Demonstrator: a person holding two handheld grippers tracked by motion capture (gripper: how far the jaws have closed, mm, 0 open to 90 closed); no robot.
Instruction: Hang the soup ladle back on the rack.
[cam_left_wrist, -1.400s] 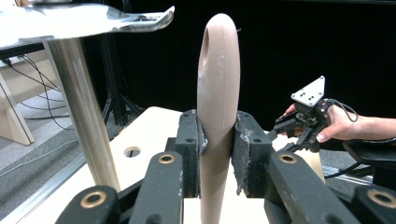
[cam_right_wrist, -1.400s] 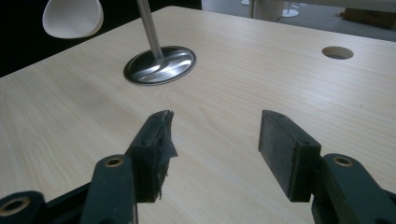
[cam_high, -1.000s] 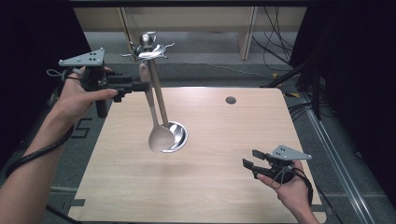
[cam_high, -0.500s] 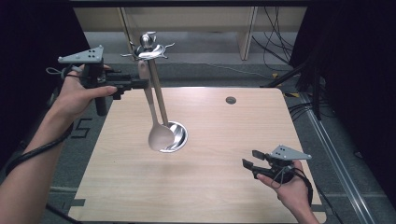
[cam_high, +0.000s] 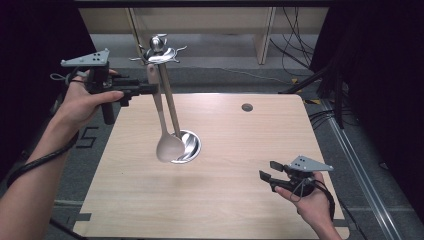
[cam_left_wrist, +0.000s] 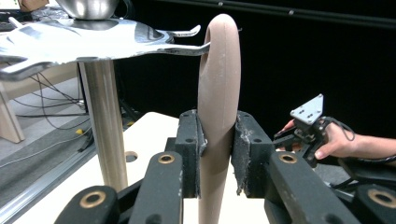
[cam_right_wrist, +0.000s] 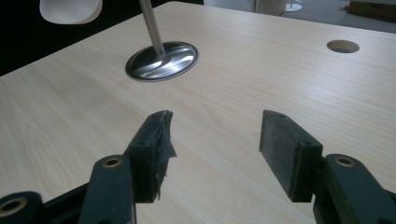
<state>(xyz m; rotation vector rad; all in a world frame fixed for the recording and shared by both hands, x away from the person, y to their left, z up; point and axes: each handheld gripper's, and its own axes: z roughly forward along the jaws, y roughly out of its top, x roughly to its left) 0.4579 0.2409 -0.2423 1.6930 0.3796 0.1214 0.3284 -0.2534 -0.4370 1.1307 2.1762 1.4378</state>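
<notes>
At the steel utensil stand (cam_high: 172, 107), we see the left gripper (cam_high: 150, 89) clamped on the handle of a beige spoon (cam_high: 167, 145), w/ its jaws pressed to both sides of the handle just below the stand's hook crown (cam_high: 159, 54). In the left gripper view, the spoon's loop end (cam_left_wrist: 223, 42) sits at one hook tip (cam_left_wrist: 187, 48); we can't tell whether it hangs on it. The spoon's bowl hangs low, just in front of the stand's round base (cam_high: 187, 146) on the wooden table (cam_high: 240, 200). Well apart from the stand, nearer the person & to the right, the right gripper (cam_high: 266, 175) hovers low over the table, jaws spread & holding nothing. A round hole (cam_high: 246, 107) lies beyond the stand, to its right.
</notes>
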